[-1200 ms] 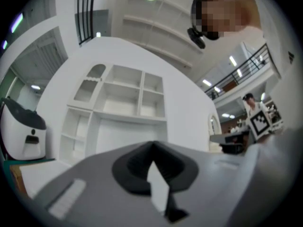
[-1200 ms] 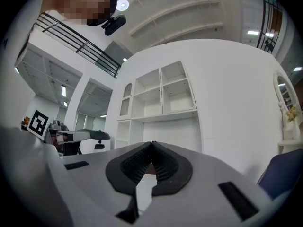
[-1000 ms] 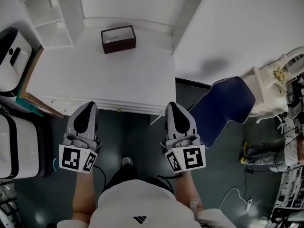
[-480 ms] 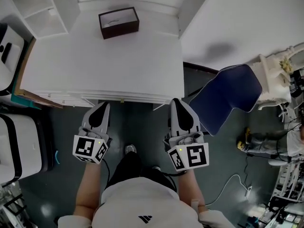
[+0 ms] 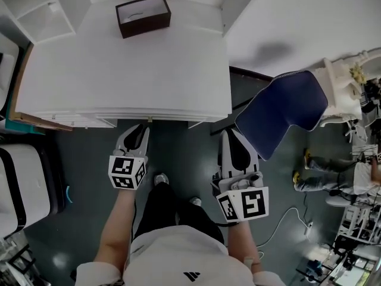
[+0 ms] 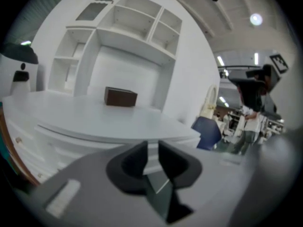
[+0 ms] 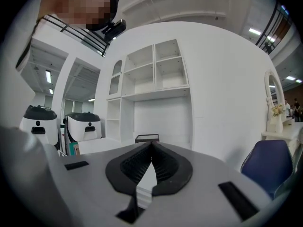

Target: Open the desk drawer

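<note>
The white desk [image 5: 119,70] fills the upper left of the head view, and its front edge carries a small knob [image 5: 149,120]. My left gripper [image 5: 141,131] is low in front of that edge, tips just below the knob. Its jaws are opening, and in the left gripper view [image 6: 151,151] only the desk's front edge shows through the gap, nothing held. My right gripper [image 5: 233,137] hangs off the desk's right front corner. It is shut and empty in the right gripper view [image 7: 151,144].
A brown open box [image 5: 143,15] sits at the back of the desk under white shelving [image 5: 41,11]. A blue chair [image 5: 280,115] stands to the right. White machines [image 5: 24,177] stand on the floor at left. Cables and another person [image 5: 333,174] are at far right.
Both grippers have sunk below the desk top. The left one dropped further, swung right toward the middle of the desk's front edge, and its jaws have parted.
</note>
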`<state>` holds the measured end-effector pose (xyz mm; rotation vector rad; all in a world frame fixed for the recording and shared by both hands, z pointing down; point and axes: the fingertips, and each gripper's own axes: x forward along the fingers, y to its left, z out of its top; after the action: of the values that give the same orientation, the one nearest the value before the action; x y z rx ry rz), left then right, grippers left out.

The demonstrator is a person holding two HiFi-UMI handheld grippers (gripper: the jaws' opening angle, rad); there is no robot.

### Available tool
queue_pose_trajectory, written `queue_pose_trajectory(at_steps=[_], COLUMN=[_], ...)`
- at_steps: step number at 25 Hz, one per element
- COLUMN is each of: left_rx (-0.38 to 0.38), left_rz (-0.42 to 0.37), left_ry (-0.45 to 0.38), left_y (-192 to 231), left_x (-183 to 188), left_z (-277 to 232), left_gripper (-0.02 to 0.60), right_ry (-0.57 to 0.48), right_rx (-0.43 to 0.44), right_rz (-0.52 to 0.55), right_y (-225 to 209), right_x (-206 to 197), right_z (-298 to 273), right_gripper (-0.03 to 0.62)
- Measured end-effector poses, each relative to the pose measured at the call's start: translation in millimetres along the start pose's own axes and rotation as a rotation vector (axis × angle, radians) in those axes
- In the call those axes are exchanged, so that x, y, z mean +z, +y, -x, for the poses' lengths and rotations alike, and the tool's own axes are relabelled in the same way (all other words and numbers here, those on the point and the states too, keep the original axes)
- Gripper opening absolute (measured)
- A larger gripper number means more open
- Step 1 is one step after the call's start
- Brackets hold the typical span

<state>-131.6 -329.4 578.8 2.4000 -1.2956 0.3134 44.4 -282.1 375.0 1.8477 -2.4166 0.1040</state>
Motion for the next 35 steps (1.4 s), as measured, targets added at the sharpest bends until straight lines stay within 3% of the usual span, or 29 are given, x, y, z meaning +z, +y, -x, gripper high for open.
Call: queue_pose_trajectory(at_steps=[8,21,30,35], left_rx=[0.038,0.1,0.136,0.14], left_rz=[0.03,0.019,0.04,0.033], left_ry=[0.095,0.2,0.238,0.25], left_y=[12.5,27.8,33.9,32.5], left_x=[-42.2,-80.7,-94.3,-99.0], left_z=[-34.5,-76.5,-92.0,-96.7], left_gripper=[0.116,0.135,0.135,0.101], right_ry=[0.018,0.047,0.056,0.057], right_rx=[-0.036,-0.033,-0.051,-0.066], right_rz=[0.019,0.06,0.062,0.062], right_y=[-2.6,-4.1,-18.6,-27.8], right_x=[-3.0,-3.4,-5.9,-6.3], right_z=[9.6,13.2,14.3,16.3], right_gripper=[0.002,0.002,0.002,0.002])
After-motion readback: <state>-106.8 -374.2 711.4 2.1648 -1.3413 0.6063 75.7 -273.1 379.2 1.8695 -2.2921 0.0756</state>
